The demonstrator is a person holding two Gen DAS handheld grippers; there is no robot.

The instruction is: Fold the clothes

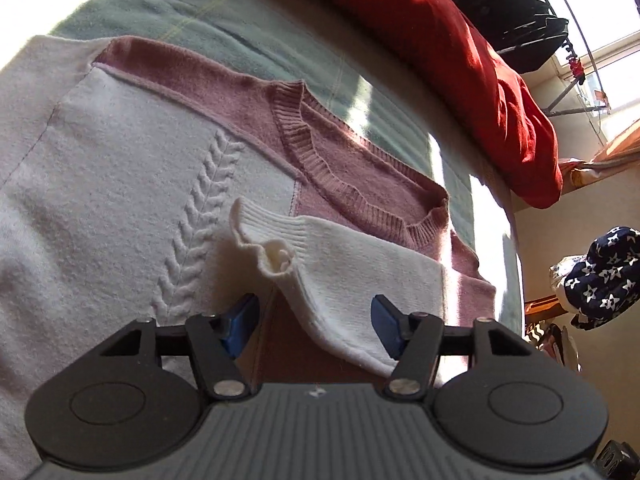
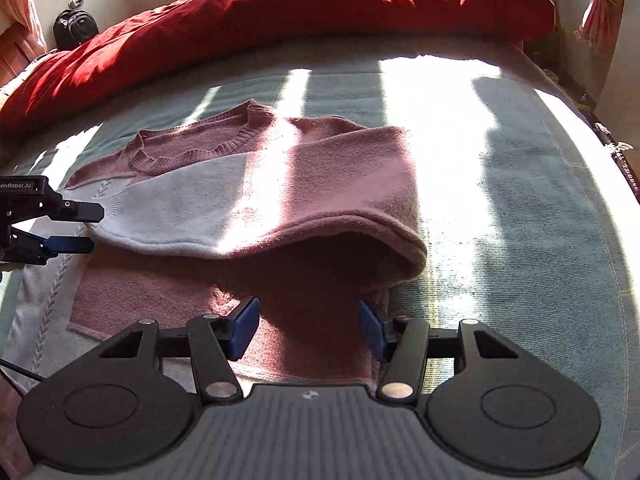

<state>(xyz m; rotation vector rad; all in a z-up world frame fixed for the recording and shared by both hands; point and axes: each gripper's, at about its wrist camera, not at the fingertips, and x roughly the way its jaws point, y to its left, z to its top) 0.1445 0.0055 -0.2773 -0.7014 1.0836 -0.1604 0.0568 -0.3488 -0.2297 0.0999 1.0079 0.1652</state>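
Lying across the middle of both frames on a pale green bedspread (image 2: 500, 200), the pink-and-white knit sweater (image 2: 280, 184) has one sleeve (image 1: 360, 264) folded over its chest. Left gripper (image 1: 316, 320) stands partly open, the white cuff between its blue pads (image 1: 240, 324) but unpinched. Right gripper (image 2: 308, 328) is partly open above the pink hem, empty; a red duvet (image 2: 280, 4) fills the top.

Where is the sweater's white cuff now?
In the left wrist view, the white cuff lies on the sweater chest, just below the neckline, ahead of the open left gripper.
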